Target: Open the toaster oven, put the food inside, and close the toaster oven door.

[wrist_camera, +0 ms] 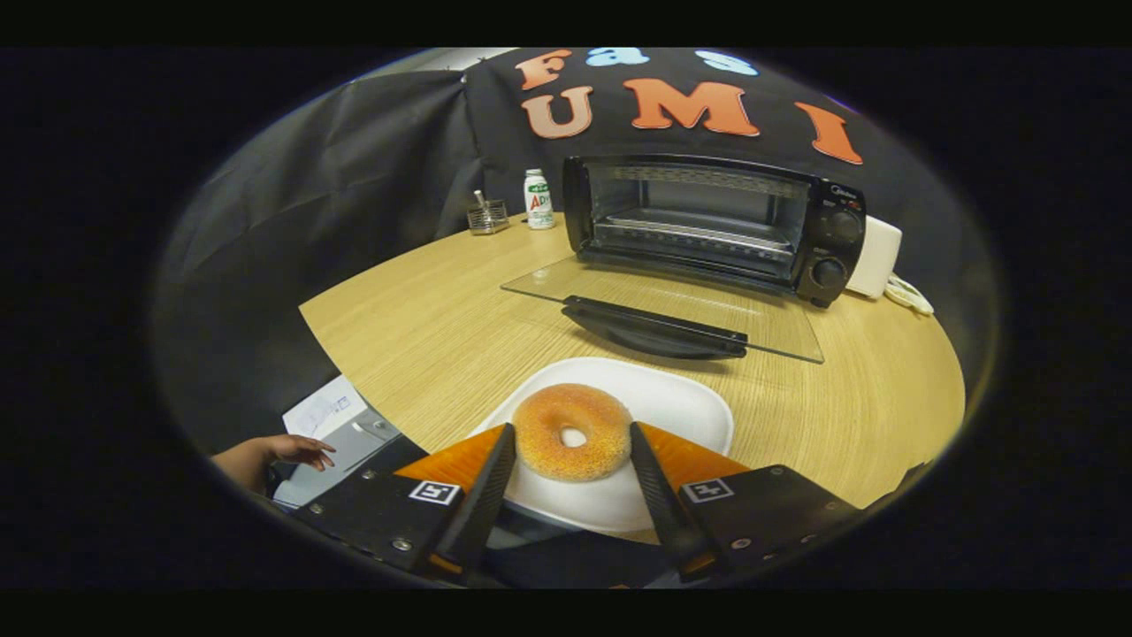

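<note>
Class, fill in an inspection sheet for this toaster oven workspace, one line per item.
Surface: wooden table, bare in parts.
Job's things: toaster oven with its glass door folded down flat; doughnut on white plate.
Clutter: bottle, small wire basket.
Grippers: tongs, fingers either side of the doughnut; contact unclear.
Cables: white cord beside the oven.
Surroundings: black cloth wall; a person's hand near papers.
</note>
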